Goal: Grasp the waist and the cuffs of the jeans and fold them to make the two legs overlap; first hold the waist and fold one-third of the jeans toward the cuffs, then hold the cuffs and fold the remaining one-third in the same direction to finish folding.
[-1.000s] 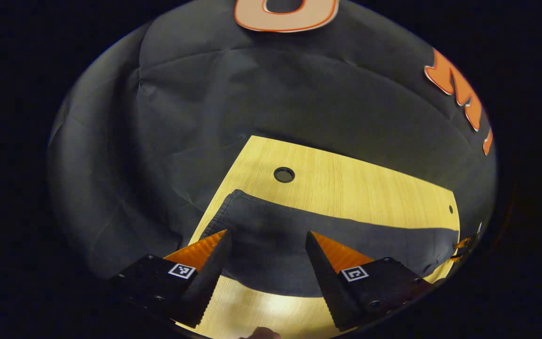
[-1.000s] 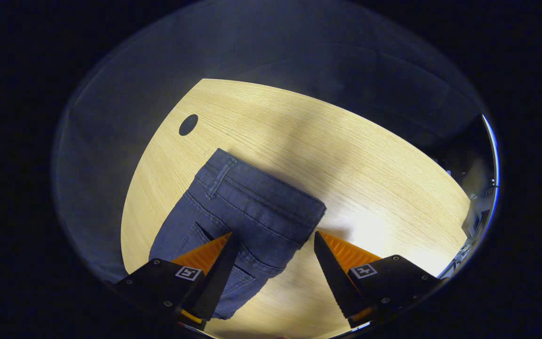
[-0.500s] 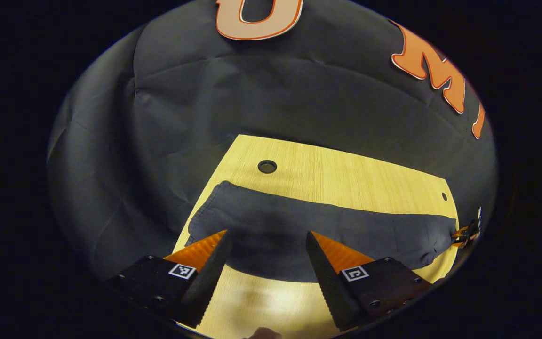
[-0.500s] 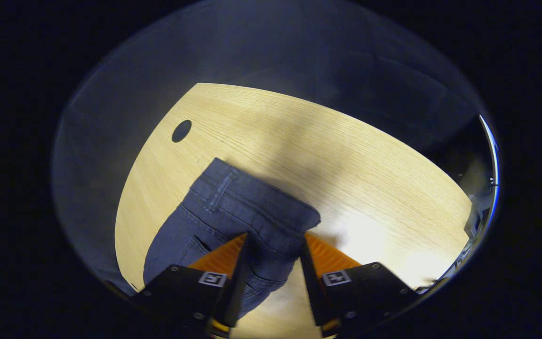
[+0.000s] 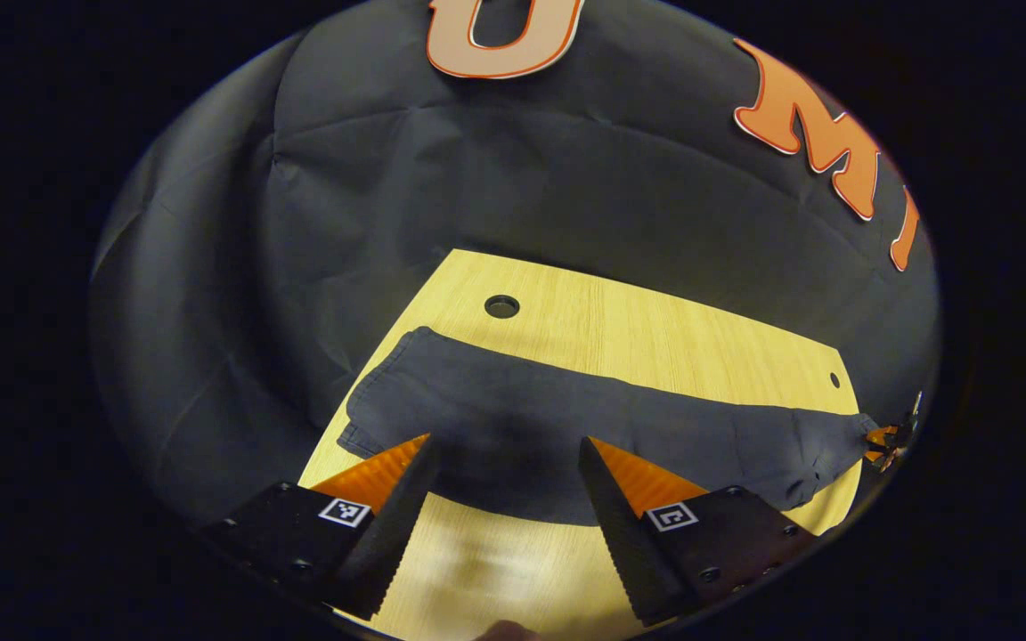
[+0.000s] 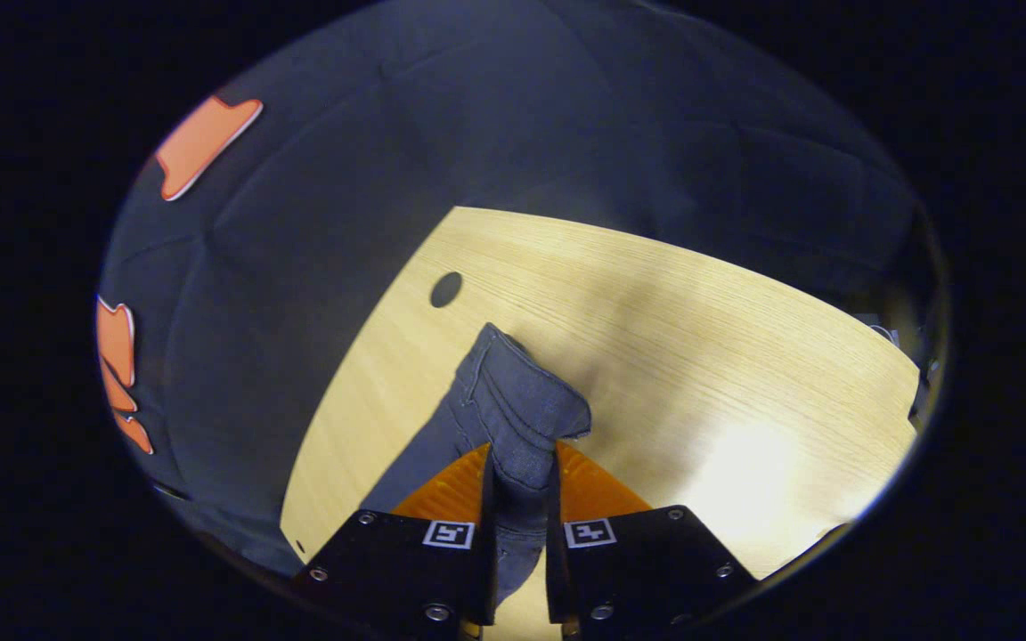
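Dark blue jeans point(image 5: 566, 418) lie stretched across the light wooden table point(image 5: 655, 334), cuffs toward the left end point(image 5: 370, 414) in the left gripper view. My left gripper point(image 5: 506, 463) is open just over the near edge of the legs, nothing between its fingers. In the right gripper view, the waist of the jeans point(image 6: 517, 405) is bunched and lifted a little off the table point(image 6: 700, 356). My right gripper point(image 6: 522, 476) is shut on that waistband, cloth pinched between both fingers. The right gripper also appears small at the far right of the left gripper view point(image 5: 887, 438).
A round cable hole point(image 5: 501, 306) sits in the table behind the cuffs, and a smaller hole point(image 5: 834, 380) lies near the far right edge. Another hole point(image 6: 446, 289) shows beyond the waist. The booth's black cloth wall surrounds the table. Bare wood lies right of the waist.
My right gripper has closed on the waistband and raised it, bunching the cloth. The left gripper has drawn back slightly, so more of the cuff end shows; it stays open.
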Action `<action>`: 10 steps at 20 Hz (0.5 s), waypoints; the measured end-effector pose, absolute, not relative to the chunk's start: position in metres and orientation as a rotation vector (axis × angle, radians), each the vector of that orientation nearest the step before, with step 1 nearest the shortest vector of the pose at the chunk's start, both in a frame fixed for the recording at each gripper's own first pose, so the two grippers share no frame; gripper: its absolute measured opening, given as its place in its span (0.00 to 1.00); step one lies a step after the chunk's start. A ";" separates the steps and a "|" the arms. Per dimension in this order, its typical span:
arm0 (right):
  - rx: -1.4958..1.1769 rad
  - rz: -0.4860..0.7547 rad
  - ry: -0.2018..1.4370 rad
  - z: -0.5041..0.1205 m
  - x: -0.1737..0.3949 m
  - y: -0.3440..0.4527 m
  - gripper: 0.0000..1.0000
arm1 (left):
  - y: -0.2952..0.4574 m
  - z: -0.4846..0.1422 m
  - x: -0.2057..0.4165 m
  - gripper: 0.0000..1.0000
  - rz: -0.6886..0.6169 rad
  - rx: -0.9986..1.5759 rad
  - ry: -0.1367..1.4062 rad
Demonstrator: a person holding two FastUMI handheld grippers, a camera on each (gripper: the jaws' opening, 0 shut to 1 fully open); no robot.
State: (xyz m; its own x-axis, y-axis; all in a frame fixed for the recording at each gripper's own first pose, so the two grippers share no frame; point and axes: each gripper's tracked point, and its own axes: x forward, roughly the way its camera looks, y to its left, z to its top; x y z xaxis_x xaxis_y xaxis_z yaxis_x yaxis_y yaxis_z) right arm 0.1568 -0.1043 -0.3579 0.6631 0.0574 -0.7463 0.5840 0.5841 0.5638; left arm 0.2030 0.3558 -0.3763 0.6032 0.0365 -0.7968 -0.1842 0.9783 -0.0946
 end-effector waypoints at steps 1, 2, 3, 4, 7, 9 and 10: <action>0.900 -0.326 0.787 -0.350 0.155 -0.100 0.23 | 0.355 -0.376 0.205 0.97 0.136 -0.174 0.900; 0.888 -0.307 0.769 -0.341 0.152 -0.095 0.23 | 0.355 -0.375 0.207 0.96 0.134 -0.177 0.882; 0.879 -0.286 0.748 -0.327 0.149 -0.089 0.23 | 0.355 -0.375 0.208 0.96 0.132 -0.182 0.874; 0.871 -0.261 0.734 -0.317 0.148 -0.084 0.23 | 0.355 -0.375 0.208 0.96 0.128 -0.180 0.872; 0.856 -0.218 0.705 -0.294 0.152 -0.066 0.23 | 0.354 -0.375 0.209 0.96 0.120 -0.172 0.876; 0.851 -0.180 0.684 -0.279 0.153 -0.051 0.22 | 0.355 -0.375 0.210 0.96 0.118 -0.181 0.870; 0.846 -0.155 0.682 -0.271 0.151 -0.041 0.23 | 0.354 -0.376 0.210 0.96 0.118 -0.185 0.868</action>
State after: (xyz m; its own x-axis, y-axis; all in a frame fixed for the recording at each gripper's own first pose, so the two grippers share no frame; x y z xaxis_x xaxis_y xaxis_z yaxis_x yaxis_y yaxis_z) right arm 0.1509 -0.0414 -0.2708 0.7791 0.1350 -0.6121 0.3864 0.6655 0.6386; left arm 0.2098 0.3539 -0.3759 0.6416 0.0281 -0.7666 -0.1779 0.9775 -0.1130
